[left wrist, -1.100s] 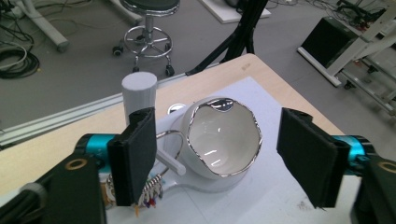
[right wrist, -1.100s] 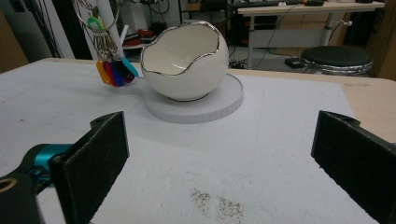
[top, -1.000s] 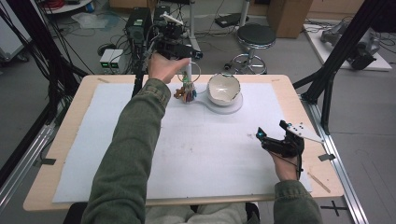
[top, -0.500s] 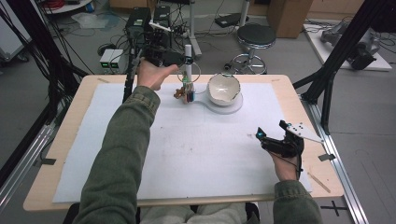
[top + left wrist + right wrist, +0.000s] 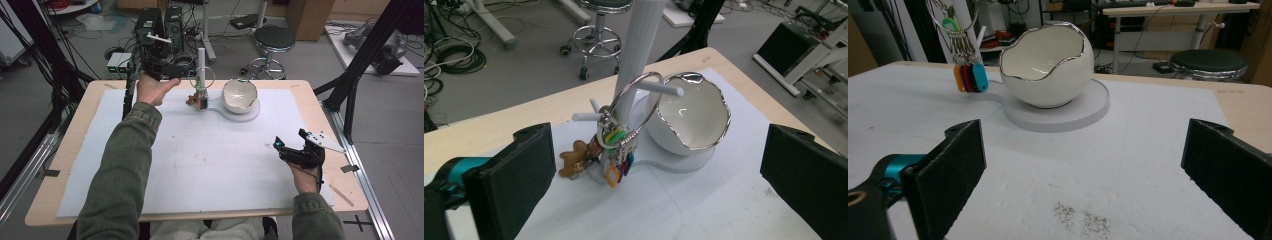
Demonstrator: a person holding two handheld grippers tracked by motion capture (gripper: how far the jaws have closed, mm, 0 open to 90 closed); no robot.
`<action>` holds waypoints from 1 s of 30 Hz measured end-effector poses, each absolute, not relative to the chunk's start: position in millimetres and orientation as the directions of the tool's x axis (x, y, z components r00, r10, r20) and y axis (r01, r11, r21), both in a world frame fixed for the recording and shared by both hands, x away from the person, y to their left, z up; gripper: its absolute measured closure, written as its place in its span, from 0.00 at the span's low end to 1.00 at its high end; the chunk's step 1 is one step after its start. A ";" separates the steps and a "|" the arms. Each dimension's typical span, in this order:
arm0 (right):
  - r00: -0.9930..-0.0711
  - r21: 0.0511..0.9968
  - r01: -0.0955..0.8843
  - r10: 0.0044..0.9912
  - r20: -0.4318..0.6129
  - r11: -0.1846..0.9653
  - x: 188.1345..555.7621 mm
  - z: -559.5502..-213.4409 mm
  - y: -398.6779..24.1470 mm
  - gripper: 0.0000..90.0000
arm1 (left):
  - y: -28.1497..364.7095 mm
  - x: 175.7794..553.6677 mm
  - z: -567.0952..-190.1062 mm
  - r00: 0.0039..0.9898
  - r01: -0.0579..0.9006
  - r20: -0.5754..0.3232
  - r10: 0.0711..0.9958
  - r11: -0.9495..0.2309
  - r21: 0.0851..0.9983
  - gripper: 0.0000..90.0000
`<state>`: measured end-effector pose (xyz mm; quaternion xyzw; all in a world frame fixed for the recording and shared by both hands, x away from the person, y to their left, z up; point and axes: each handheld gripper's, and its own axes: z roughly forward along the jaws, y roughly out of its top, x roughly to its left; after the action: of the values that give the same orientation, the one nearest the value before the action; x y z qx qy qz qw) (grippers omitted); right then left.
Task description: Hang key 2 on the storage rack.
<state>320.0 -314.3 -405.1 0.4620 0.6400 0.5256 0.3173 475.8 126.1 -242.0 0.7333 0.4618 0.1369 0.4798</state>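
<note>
both left claw (image 5: 187,75) pads now off the key ring (image 5: 634,107), apart

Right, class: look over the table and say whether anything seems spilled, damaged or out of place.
One oddity: a patch of dark specks lies scattered on the white mat in front of the bowl, like spilled crumbs or dirt. The bowl's jagged rim looks made that way, not broken. The key ring hangs properly on its stand's peg.

A grey floor (image 5: 310,60) lay beyond the wooden table (image 5: 300,85), strewn with cables (image 5: 60,45). A black round stool (image 5: 271,37) stood past the table's far edge, and black frame posts (image 5: 372,45) rose beside its right corner.
</note>
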 end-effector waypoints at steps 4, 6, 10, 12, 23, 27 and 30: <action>-0.372 0.966 0.258 0.925 0.080 0.020 319.8 -405.0 -314.3 0.03 | 135.0 472.0 -247.3 0.528 0.551 -0.245 0.813 -0.108 0.828 0.02; -0.372 0.966 0.259 0.925 0.080 0.020 319.8 -405.0 -314.3 0.03 | 139.1 470.0 -250.0 0.525 0.553 -0.253 0.813 -0.100 0.827 0.02; -0.371 0.966 0.258 0.925 0.079 0.020 320.1 -405.1 -314.2 0.03 | 145.7 465.6 -255.9 0.518 0.558 -0.258 0.816 -0.094 0.825 0.02; -0.371 0.966 0.258 0.925 0.079 0.021 320.2 -405.1 -314.3 0.03 | 149.1 463.3 -258.9 0.516 0.565 -0.265 0.815 -0.091 0.820 0.02; -0.372 0.966 0.258 0.925 0.078 0.023 320.5 -405.2 -313.9 0.03 | 169.7 451.3 -277.4 0.498 0.580 -0.322 0.805 -0.033 0.814 0.02; -0.373 0.965 0.259 0.925 0.077 0.024 320.5 -405.2 -313.5 0.03 | 174.7 446.8 -284.8 0.489 0.584 -0.317 0.813 -0.034 0.811 0.02; -0.372 0.965 0.259 0.925 0.076 0.025 320.6 -405.2 -313.5 0.03 | 177.9 443.0 -291.1 0.487 0.590 -0.312 0.816 -0.045 0.806 0.02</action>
<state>320.6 -313.5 -405.2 0.4616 0.6415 0.5240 0.3176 443.0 177.9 -291.1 0.7132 0.4930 0.1164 0.4845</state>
